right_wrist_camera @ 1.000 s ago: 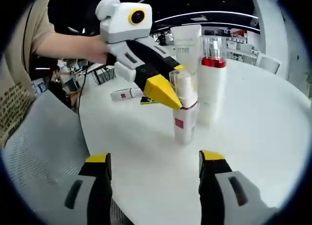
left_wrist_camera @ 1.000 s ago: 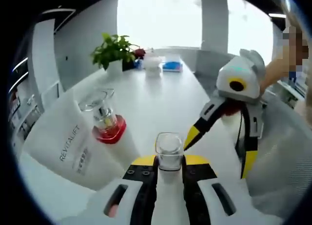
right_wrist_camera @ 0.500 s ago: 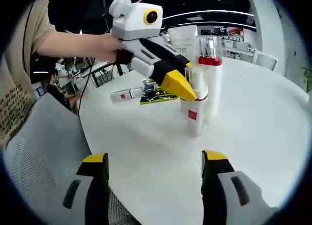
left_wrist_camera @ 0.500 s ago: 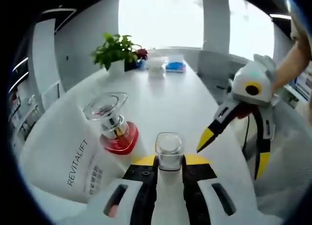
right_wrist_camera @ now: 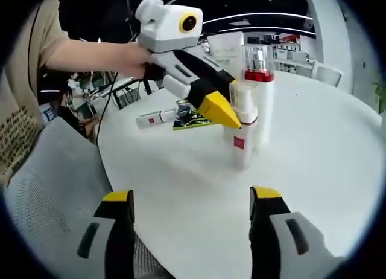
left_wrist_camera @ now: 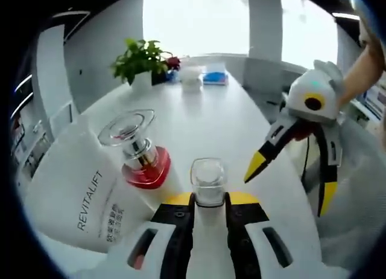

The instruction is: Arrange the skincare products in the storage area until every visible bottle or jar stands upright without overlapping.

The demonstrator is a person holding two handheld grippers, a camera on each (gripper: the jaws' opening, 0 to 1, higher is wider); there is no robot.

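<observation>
My left hand-held gripper (left_wrist_camera: 209,221) clamps a small white bottle (left_wrist_camera: 208,188) with a clear square cap, seen at 6 o'clock in the left gripper view; in the right gripper view the same bottle (right_wrist_camera: 241,131) stands upright on the white round desk (right_wrist_camera: 313,152), a red square label on its front, its writing too small for me to read. Just behind it, at 1 o'clock, stands a taller white pump bottle (right_wrist_camera: 259,89) with a glossy red collar and a clear cap, and behind that a white tube (right_wrist_camera: 226,49).

In the left gripper view that tube (left_wrist_camera: 81,191) fills the 8 o'clock side, matte white, printed "REVITALIFT" in grey capitals with smaller lines below that I cannot make out. The pump bottle (left_wrist_camera: 142,161) leans against it in this view, its red collar shiny under a clear faceted cap.

My right hand-held gripper (right_wrist_camera: 190,221) hangs open over the desk's near edge, its yellow-tipped jaws well apart and holding nothing. At 10 o'clock of the gripped bottle lie a slim white tube (right_wrist_camera: 154,118) with a red mark and a flat dark sachet (right_wrist_camera: 194,117). A potted plant (left_wrist_camera: 142,64) sits at 11 o'clock, far across the desk.
</observation>
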